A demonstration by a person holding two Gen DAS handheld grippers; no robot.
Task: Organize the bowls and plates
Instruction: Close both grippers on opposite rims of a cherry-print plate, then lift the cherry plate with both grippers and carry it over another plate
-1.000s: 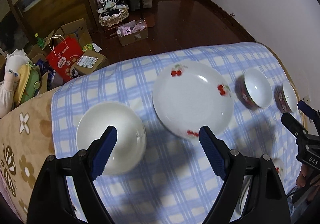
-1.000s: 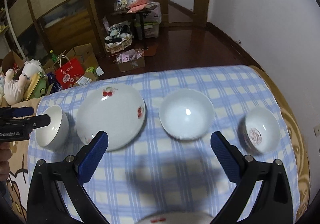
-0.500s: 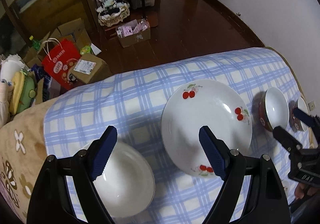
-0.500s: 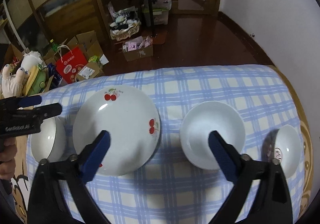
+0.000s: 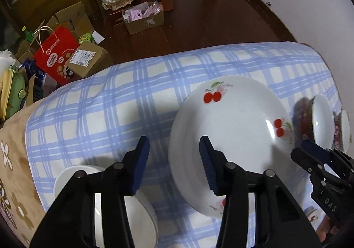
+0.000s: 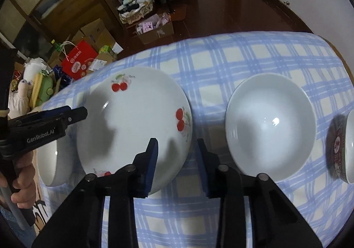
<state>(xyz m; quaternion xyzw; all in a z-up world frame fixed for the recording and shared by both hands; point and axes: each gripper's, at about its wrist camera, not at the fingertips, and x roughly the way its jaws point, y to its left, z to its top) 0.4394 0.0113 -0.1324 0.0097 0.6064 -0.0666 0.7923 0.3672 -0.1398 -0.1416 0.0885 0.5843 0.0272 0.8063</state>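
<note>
Two grippers straddling cherry plate [image 6: 132,119] edges, bare cloth [image 5: 99,104] beyond

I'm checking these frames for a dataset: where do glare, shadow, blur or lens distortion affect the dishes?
Left wrist view: fisheye bends the checked cloth; a glare streak sits on the cherry plate, whose near rim looks motion-smeared. Right wrist view: tool shadows fall across the cherry plate, a bright spot glints in the plain white bowl, and the far cloth edge is softly blurred.

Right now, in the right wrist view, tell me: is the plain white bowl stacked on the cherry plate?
No, the plain white bowl sits on the checked cloth beside the cherry plate, with cloth showing between them.
</note>
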